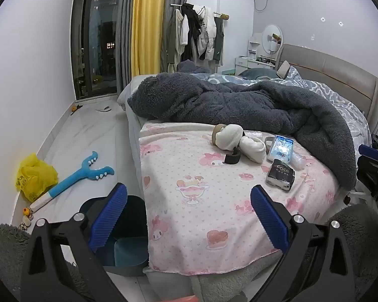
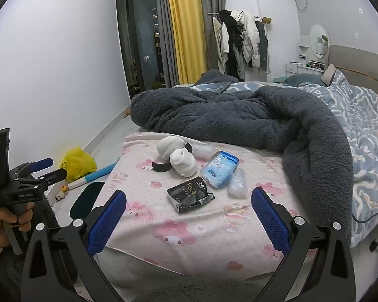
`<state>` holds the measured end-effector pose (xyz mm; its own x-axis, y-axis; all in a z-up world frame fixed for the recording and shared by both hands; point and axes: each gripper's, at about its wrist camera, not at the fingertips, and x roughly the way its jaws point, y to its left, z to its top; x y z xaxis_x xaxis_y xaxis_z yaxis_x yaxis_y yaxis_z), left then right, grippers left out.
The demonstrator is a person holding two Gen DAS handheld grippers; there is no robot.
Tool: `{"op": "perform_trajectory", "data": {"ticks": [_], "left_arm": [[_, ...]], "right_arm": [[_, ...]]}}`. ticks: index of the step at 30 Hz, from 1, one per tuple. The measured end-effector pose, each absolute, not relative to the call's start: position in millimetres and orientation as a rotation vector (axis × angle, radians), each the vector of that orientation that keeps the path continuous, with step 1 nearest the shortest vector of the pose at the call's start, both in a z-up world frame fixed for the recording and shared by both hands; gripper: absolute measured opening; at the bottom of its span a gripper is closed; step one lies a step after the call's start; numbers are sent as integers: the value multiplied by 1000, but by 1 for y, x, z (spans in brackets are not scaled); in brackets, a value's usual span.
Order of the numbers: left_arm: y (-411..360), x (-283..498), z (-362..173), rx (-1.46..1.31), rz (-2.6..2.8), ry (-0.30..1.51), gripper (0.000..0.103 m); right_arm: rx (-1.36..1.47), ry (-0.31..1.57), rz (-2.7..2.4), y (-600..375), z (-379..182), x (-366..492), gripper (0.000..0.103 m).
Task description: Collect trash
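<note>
Two grippers, both spread wide w/ nothing between the pads, so we're basically at the very start of the trash run. Left gripper (image 1: 189,214) hovers over the near edge of the pink blanket (image 1: 189,239), and right below its left finger sits the dark blue bin (image 1: 128,239) on the floor, tucked against the bed corner. Right gripper (image 2: 189,216) is over the same blanket, angled down toward the pile. The trash itself is all still on the bed, a loose cluster mid-blanket, near the grey fleece duvet (image 2: 239,118): black "Face" wrapper (image 2: 189,196) closest to us, light blue tissue pack (image 2: 220,168) just behind it, a clear crinkly plastic bit (image 2: 238,182) right beside that, then two white wadded lumps (image 2: 176,156) (socks or tissue, can't tell tbh) and a black tape ring (image 2: 161,167) touching them. Nothing in the bin yet afaict, tho we can't see its bottom. Imo the black wrapper is the obvious first grab for the right gripper, since it's nearest and well apart from the duvet. It's flat and floppy tho, so we'd need to come down low, pinch a raised crumpled edge and not snag the blanket w/ it, then swing left to the bin. Yellow bag (image 1: 35,176) on the floor by the wall might be trash too, not sure
</note>
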<state>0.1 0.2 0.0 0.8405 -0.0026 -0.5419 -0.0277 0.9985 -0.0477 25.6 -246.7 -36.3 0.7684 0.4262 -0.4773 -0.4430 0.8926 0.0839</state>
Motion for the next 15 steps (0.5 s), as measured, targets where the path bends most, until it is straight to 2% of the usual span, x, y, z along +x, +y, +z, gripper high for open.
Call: {"op": "perform_trajectory", "data": {"ticks": [15], "left_arm": [[0, 0, 0, -52, 14, 574, 100]], "right_arm": [[-23, 514, 475, -246, -37, 27, 100]]}}
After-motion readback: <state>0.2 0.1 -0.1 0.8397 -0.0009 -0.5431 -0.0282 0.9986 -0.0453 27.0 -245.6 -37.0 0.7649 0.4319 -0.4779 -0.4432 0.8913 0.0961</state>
